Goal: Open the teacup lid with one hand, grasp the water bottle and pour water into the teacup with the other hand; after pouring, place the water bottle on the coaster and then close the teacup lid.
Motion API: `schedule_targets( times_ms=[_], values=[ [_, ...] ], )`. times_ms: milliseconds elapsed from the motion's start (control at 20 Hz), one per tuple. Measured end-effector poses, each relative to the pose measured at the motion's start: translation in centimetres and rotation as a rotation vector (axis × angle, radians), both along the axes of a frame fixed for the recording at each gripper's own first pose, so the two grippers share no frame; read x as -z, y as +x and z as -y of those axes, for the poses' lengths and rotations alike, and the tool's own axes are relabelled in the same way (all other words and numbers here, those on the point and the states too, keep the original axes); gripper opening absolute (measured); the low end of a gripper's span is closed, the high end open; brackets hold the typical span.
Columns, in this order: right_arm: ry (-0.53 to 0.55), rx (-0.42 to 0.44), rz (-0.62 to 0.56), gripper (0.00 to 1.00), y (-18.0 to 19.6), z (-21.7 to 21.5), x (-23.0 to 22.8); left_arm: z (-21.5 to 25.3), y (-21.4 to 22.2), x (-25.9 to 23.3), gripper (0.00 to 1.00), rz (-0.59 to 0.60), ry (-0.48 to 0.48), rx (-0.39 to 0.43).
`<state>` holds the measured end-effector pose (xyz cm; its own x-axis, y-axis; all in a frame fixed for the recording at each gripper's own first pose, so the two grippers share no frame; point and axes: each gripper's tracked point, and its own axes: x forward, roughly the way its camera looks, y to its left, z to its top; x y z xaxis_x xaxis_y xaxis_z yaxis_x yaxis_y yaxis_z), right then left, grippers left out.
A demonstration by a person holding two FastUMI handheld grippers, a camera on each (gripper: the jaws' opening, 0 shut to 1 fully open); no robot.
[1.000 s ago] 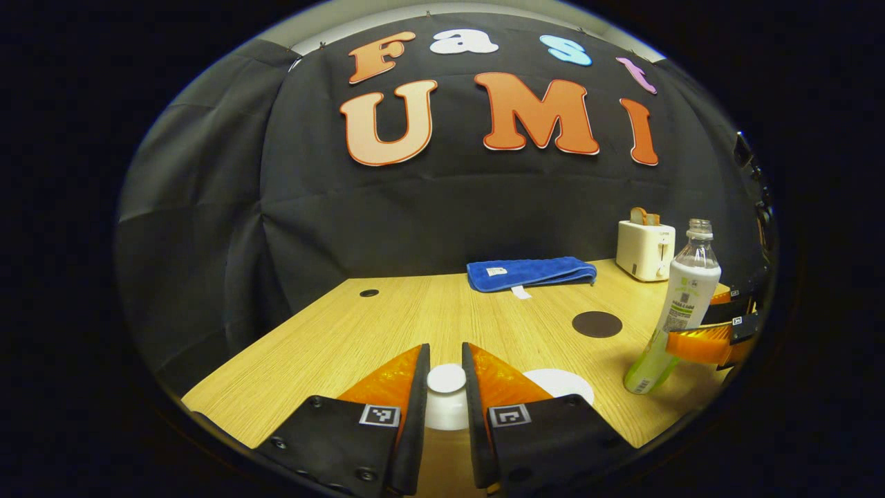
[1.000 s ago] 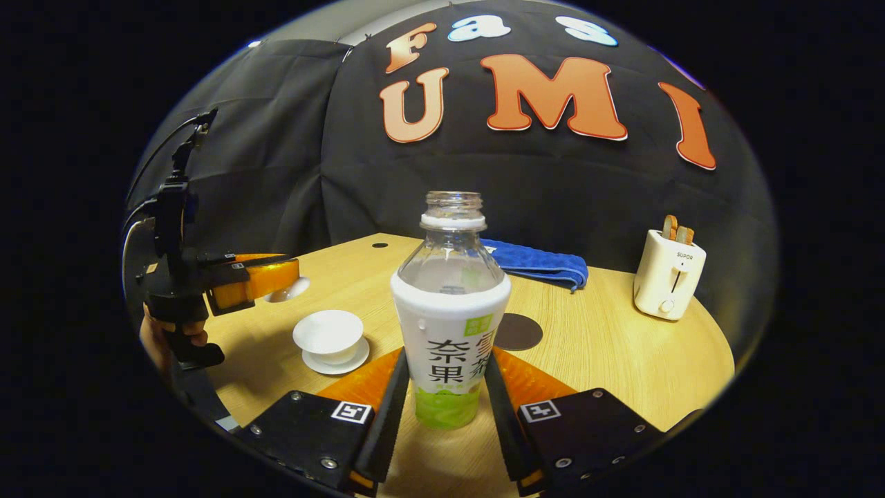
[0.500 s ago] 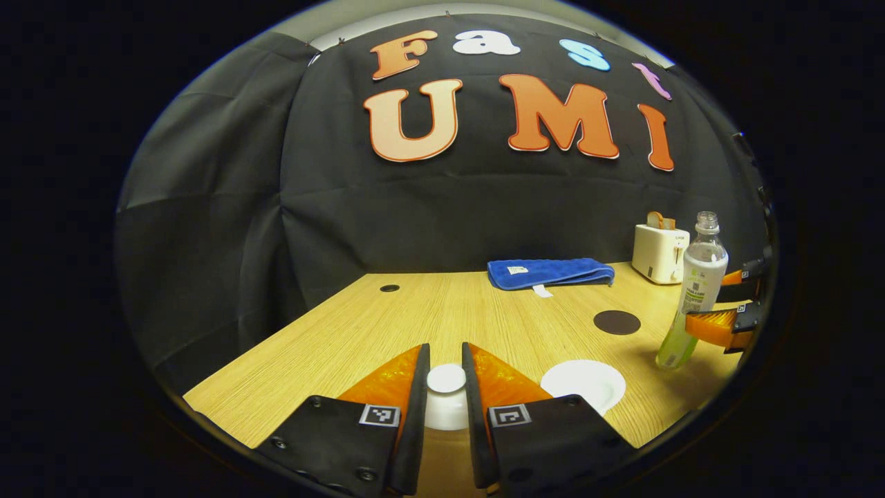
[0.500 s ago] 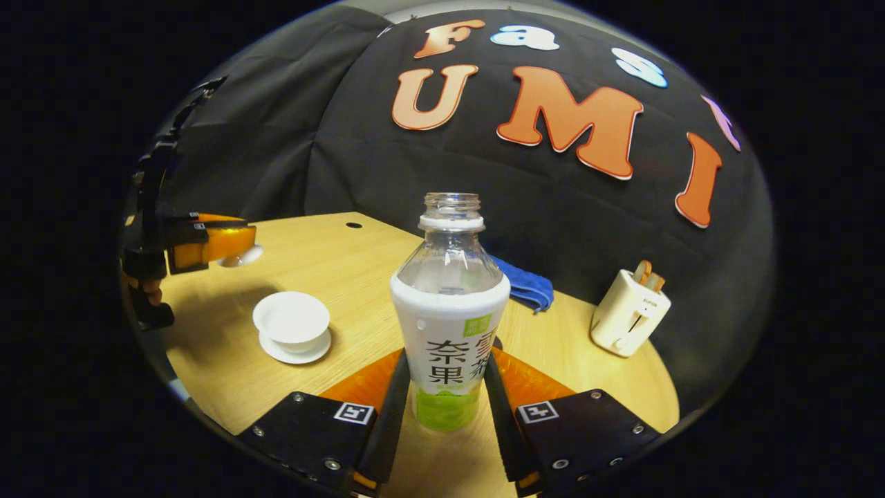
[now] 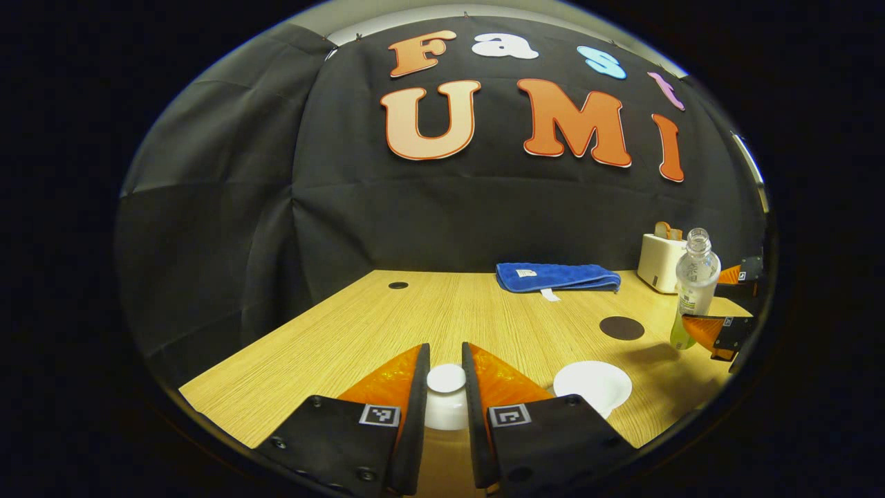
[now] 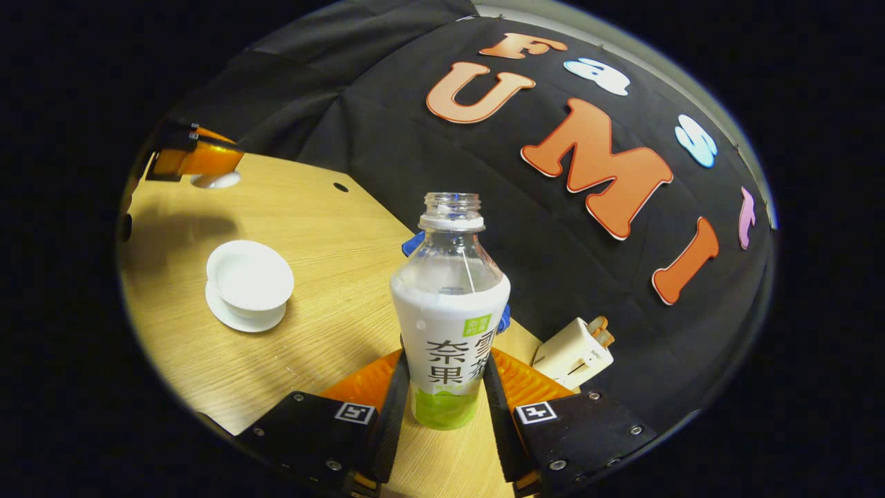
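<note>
Water bottle (image 6: 450, 325) tilted since; right jaws grip it, left jaws grip teacup lid (image 5: 446, 398).

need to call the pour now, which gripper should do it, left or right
Right. The right gripper is shut on the open water bottle, already tipping toward the uncovered teacup. The left gripper is busy holding the lid.

The teacup (image 6: 249, 279), white and uncovered, stands upright on its white saucer (image 6: 243, 316). Its small white lid (image 5: 446, 398) is held above the wood beside the teacup. The uncapped water bottle (image 6: 450, 311), clear with a white and green label, is held off the wood, past the dark round coaster (image 5: 621, 328) from the teacup
</note>
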<state>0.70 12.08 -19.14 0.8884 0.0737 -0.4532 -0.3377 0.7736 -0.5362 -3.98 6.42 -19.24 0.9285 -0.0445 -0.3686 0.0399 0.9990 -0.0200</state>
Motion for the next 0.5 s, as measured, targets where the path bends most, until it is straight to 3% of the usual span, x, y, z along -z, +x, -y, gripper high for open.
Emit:
schedule_targets(
  times_ms=[500],
  values=[
    [-0.351,-0.149,0.124,0.59,0.7,-0.7,-0.2,-1.8,-0.2,0.6,0.33,-0.005,0.012,-0.029]
  ],
)
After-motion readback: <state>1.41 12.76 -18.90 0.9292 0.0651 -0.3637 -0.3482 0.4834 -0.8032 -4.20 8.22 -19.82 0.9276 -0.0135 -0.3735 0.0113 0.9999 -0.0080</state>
